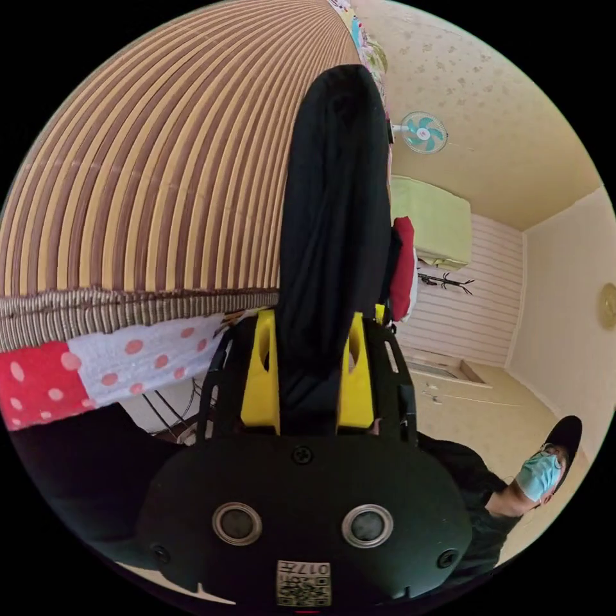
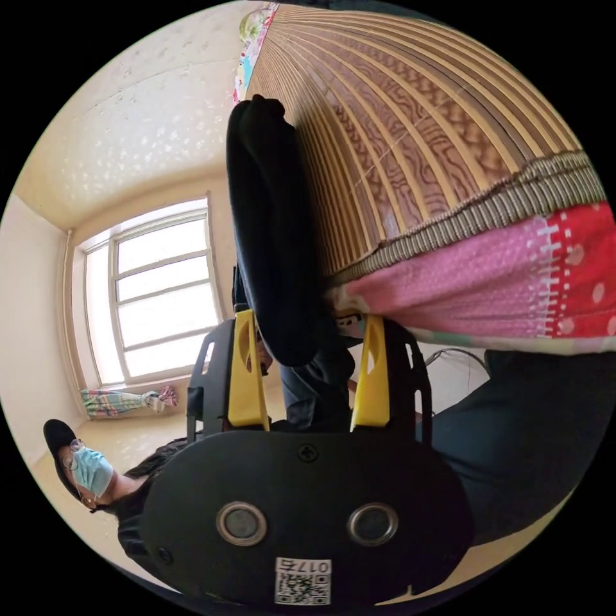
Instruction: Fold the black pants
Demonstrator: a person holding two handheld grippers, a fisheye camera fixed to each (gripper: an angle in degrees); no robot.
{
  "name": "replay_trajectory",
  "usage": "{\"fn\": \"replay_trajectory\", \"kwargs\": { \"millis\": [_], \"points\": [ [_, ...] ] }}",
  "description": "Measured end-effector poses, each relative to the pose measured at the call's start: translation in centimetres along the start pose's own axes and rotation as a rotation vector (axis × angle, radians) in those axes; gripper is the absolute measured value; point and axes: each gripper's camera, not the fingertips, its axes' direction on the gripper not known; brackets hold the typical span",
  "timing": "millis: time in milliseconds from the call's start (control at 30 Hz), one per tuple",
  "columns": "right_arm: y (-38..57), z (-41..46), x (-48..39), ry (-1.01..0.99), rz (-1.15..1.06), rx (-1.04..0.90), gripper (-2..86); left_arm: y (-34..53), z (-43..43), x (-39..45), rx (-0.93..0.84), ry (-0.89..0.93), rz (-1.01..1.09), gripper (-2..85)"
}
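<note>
Black soft fabric, the black pants, runs up between the yellow jaws of the left gripper, which look clamped on it; in the right gripper view the same cloth sits between the jaws of the right gripper, though those stand wider and I cannot tell whether both press. Beyond the jaws lies a brown-and-tan striped bamboo mat over a red-and-white dotted quilt. Judging by the bunched cloth, folding seems only partway done, with flattening left. No containers are visible.
</note>
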Motion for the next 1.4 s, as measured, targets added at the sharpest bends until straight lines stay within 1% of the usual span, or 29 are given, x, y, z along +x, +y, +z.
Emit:
{"fn": "replay_trajectory", "kwargs": {
  "millis": [67, 100, 200, 333, 400, 467, 500, 533, 567, 600, 667, 733, 800, 833, 867, 900, 933, 1000, 1067, 1100, 1133, 1167, 1200, 1233, 1267, 1300, 1333, 1367, 1400],
  "points": [
    [0.3, -0.4, -0.6, -0.019, 0.000, 0.010, 23.0, 0.4, -0.8, -0.4, 0.013, 0.027, 0.021, 10.1],
    [0.4, -0.5, -0.8, -0.025, -0.007, 0.009, 23.1, 1.0, -1.0, -0.9, 0.008, 0.081, 0.037, 8.5],
    [1.7, -1.1, -0.6, -0.091, -0.038, 0.048, 23.0, 3.8, 0.3, -1.9, -0.059, 0.206, 0.055, 7.3],
    [3.5, -2.2, 1.0, -0.131, -0.044, 0.138, 19.7, 8.4, 2.3, -2.6, -0.084, 0.247, 0.043, 7.1],
    [3.8, -2.5, 1.3, -0.143, -0.062, 0.115, 18.0, 10.9, 3.1, -2.7, -0.087, 0.296, 0.024, 6.9],
    [4.1, -1.9, 1.9, -0.288, -0.065, 0.001, 15.4, 12.5, 2.8, -1.7, -0.097, 0.327, 0.045, 6.9],
    [4.4, -1.8, 1.9, -0.318, -0.078, -0.019, 14.6, 13.4, 2.0, -0.7, -0.107, 0.351, 0.069, 6.8],
    [5.2, -1.8, 1.6, -0.394, -0.116, -0.050, 12.8, 13.8, 1.5, -0.1, -0.110, 0.361, 0.083, 6.8],
    [6.4, -2.1, 1.0, -0.505, -0.174, -0.042, 11.4, 14.7, 0.1, 1.2, -0.111, 0.378, 0.114, 6.9],
    [7.1, -2.4, 0.6, -0.569, -0.212, -0.019, 10.9, 15.5, -1.4, 2.8, -0.107, 0.395, 0.151, 7.0],
    [9.2, -3.4, -2.0, -0.765, -0.352, 0.073, 9.5, 16.5, -3.3, 6.1, -0.106, 0.405, 0.234, 7.1],
    [9.3, -4.7, -5.0, -0.814, -0.455, 0.118, 8.6, 17.0, -4.4, 10.3, -0.101, 0.393, 0.339, 7.1],
    [8.4, -7.1, -8.7, -0.790, -0.556, 0.157, 7.9, 16.5, -4.7, 16.4, -0.093, 0.360, 0.469, 7.1],
    [7.5, -9.4, -11.3, -0.749, -0.624, 0.184, 7.5, 16.2, -4.5, 18.0, -0.094, 0.354, 0.499, 7.1],
    [6.7, -12.1, -14.1, -0.705, -0.705, 0.203, 7.3, 15.4, -3.8, 21.4, -0.097, 0.346, 0.578, 7.1],
    [6.5, -13.6, -15.4, -0.690, -0.764, 0.225, 7.2, 14.5, -2.8, 25.0, -0.104, 0.349, 0.663, 7.1],
    [6.2, -16.7, -17.9, -0.681, -0.865, 0.258, 7.1, 14.1, -2.3, 26.9, -0.110, 0.351, 0.702, 7.1],
    [6.4, -21.6, -21.4, -0.655, -0.987, 0.318, 7.1, 12.7, 1.2, 34.5, -0.163, 0.347, 0.870, 7.2],
    [7.9, -28.1, -24.4, -0.546, -1.107, 0.425, 7.1, 11.6, 4.9, 39.5, -0.211, 0.325, 0.965, 7.4],
    [8.3, -29.6, -24.7, -0.510, -1.118, 0.459, 7.1, 10.5, 8.0, 42.2, -0.238, 0.305, 0.993, 7.6],
    [9.0, -32.4, -24.5, -0.433, -1.115, 0.534, 7.3, 10.0, 9.6, 43.2, -0.246, 0.293, 1.006, 7.8],
    [9.5, -35.0, -23.2, -0.359, -1.069, 0.616, 7.5, 8.6, 13.5, 44.8, -0.260, 0.266, 1.021, 8.2],
    [9.7, -36.1, -22.1, -0.322, -1.035, 0.658, 7.6, 6.9, 18.0, 45.3, -0.280, 0.229, 1.013, 9.2],
    [10.2, -37.8, -19.3, -0.237, -0.941, 0.747, 7.9, 6.0, 20.5, 45.1, -0.297, 0.202, 0.994, 9.7],
    [10.6, -38.9, -15.6, -0.143, -0.805, 0.837, 8.1, 4.4, 25.6, 43.9, -0.345, 0.122, 0.934, 10.5],
    [10.8, -39.1, -13.5, -0.095, -0.724, 0.882, 8.1, 3.4, 30.8, 41.5, -0.407, -0.013, 0.879, 11.0],
    [11.5, -39.2, -8.5, -0.004, -0.528, 0.963, 8.0, 3.4, 33.0, 39.9, -0.433, -0.076, 0.861, 11.1],
    [12.2, -38.4, -3.4, 0.068, -0.329, 1.007, 6.8, 3.9, 36.3, 36.1, -0.464, -0.159, 0.843, 10.9],
    [12.7, -37.8, -1.0, 0.101, -0.237, 1.014, 6.2, 4.7, 38.2, 31.8, -0.474, -0.201, 0.833, 10.4]
  ]
}}
